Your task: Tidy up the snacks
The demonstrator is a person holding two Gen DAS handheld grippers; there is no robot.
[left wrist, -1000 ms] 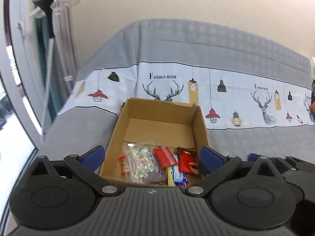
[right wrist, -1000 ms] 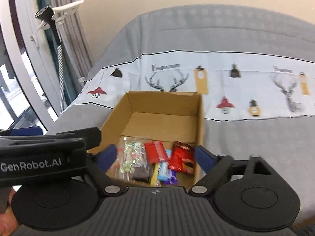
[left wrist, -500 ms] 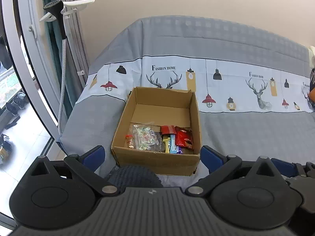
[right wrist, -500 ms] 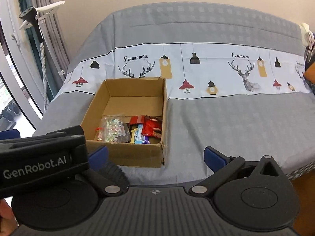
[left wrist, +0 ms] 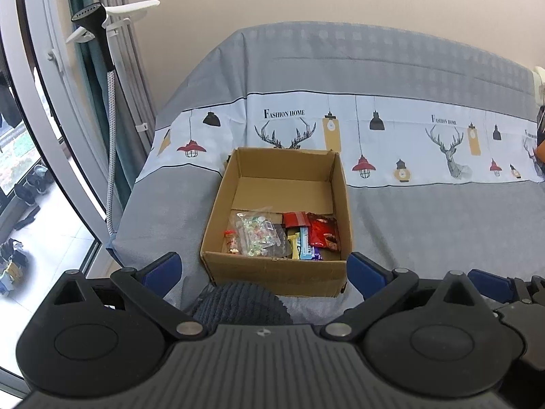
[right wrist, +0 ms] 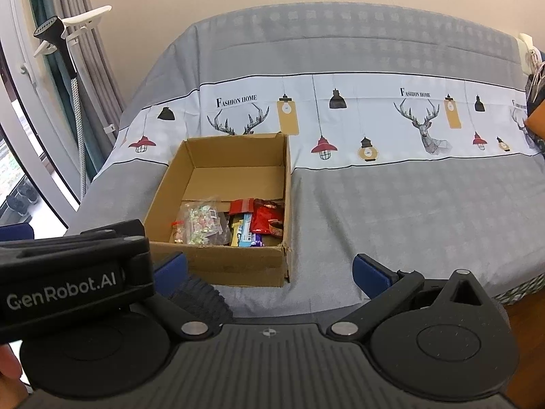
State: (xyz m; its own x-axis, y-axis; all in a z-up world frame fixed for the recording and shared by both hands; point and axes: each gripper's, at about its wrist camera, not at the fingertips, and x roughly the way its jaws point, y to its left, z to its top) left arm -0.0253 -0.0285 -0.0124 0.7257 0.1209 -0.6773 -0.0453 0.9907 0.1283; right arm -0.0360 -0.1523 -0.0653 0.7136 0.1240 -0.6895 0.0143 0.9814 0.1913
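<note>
The bed (left wrist: pixel 425 225), under a grey cover with a white deer-and-lamp band, filled the view ahead of both tools. A garment steamer (left wrist: pixel 102 34) stood by the curtain, far left of the left tool.

The box (left wrist: pixel 276 272), open-topped cardboard, sat on the bed near its front edge, straight ahead of the left tool and ahead-left of the right tool. Its far half was bare cardboard; the snacks lay against the near wall.

Left tool (left wrist: pixel 264 271): fingers wide apart, nothing between them, held short of the box, not touching it. Right tool (right wrist: pixel 269 272): fingers wide apart, nothing between them, the box's front right corner just ahead of the gap. The left tool's body crossed the right view at lower left.

Snacks inside, largest first: clear candy bag (left wrist: pixel 260 233) at left; red pouch (left wrist: pixel 323 231) at right, against the right wall; red packet (left wrist: pixel 295 220) behind the bars; yellow and blue bars (left wrist: pixel 301 247) between bag and pouch; small red sweet (left wrist: pixel 231 240) left of the bag.
</note>
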